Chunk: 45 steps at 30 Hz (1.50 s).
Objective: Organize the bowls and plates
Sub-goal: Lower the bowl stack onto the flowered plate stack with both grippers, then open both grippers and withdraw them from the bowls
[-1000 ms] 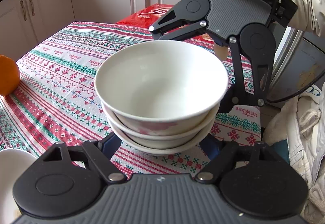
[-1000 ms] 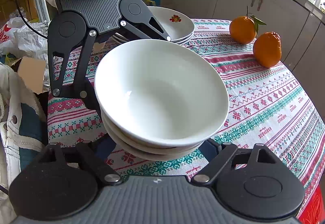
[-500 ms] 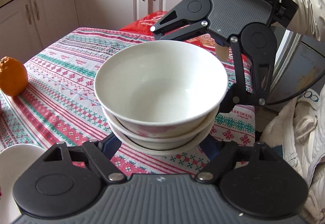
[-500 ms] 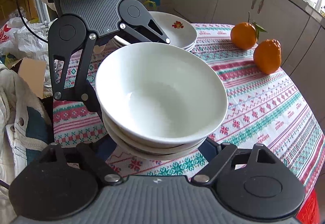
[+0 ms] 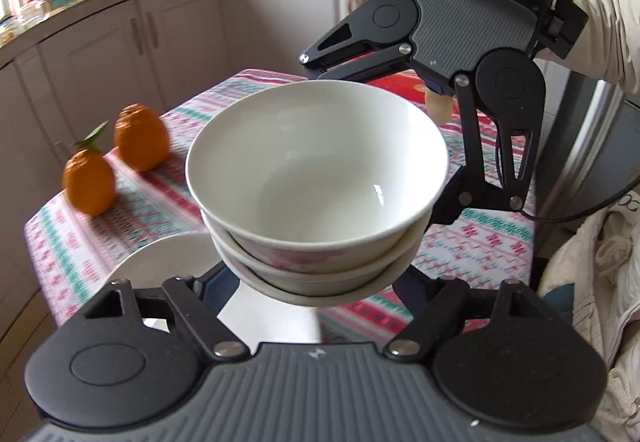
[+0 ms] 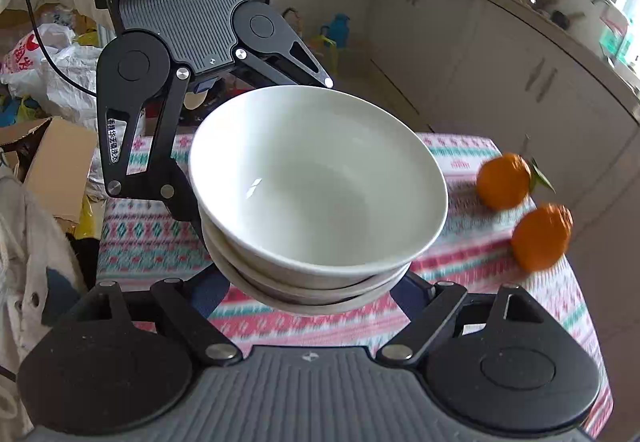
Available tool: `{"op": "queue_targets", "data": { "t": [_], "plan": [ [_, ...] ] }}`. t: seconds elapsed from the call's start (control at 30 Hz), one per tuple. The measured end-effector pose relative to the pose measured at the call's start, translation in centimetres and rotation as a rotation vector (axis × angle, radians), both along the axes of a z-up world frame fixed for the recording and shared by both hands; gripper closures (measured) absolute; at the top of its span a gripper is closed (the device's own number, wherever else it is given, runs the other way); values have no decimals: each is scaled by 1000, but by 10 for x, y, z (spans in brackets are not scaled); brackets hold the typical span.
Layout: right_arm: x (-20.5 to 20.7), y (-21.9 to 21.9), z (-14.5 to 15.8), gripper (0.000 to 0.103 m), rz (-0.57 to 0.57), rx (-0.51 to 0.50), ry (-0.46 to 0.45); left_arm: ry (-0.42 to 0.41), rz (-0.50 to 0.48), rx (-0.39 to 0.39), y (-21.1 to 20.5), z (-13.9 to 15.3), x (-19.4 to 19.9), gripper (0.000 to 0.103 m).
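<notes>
both jaws wide, cupping bowl stack (image 5: 316, 197) from opp sides | stack in air over worktop (image 6: 460, 274), oranges (image 6: 540, 238) nearby | risk: stack tilts, top bowl slides off if 1 side dips

— What does your right gripper (image 5: 372, 137) look like from the left wrist camera?
— Your right unit has a grey ribbed body, black round-hubbed linkage arms with silver screws, three dark round lenses across its top, and a white sticker with a red outline. Your cream sleeve (image 5: 608, 41) shows behind it, and a thin black cable trails below.

— And your left gripper (image 6: 256, 145)?
— Same build: grey ribbed plate, black arms, silver screws, three lenses. One slotted arm carries a white label with printed characters too small to read. A black cable runs off beside it.
</notes>
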State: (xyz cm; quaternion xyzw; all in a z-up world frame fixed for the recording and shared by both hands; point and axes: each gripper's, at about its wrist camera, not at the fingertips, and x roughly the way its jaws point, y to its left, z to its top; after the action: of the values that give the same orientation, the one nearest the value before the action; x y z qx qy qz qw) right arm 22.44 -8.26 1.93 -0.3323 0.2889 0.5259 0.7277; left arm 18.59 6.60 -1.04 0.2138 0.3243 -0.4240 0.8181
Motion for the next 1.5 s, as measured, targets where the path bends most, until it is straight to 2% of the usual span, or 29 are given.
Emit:
{"op": "queue_targets", "data": {
  "t": [0.23,0.4,0.67,0.97,1.07,1.13,1.3,1.33,1.43,1.5],
  "plan": [
    [31,52,-14,13,74,-2,16,4,119,26,44,-10,17,21],
    [50,72,-28,13,73,0,49,26,175,27,61,-21,30,21],
    [60,76,-40,13,51,7,92,32,179,29,66,-28,32,21],
    [64,74,-43,13,27,26,115,-1,183,36,66,-27,29,21],
    [61,73,-43,11,21,34,100,-14,212,37,66,-28,27,16],
    [60,70,-42,6,14,45,98,-10,239,20,69,-28,25,11],
    [48,53,-35,4,-62,59,85,-66,309,18,72,-23,5,9],
    [43,47,-33,1,-97,61,77,-74,330,9,74,-21,-1,7],
    [28,32,-27,0,-235,69,59,-122,402,-24,74,-10,-24,1],
    [19,23,-22,0,-362,85,63,-153,450,-49,71,-3,-40,1]
  ]
}}
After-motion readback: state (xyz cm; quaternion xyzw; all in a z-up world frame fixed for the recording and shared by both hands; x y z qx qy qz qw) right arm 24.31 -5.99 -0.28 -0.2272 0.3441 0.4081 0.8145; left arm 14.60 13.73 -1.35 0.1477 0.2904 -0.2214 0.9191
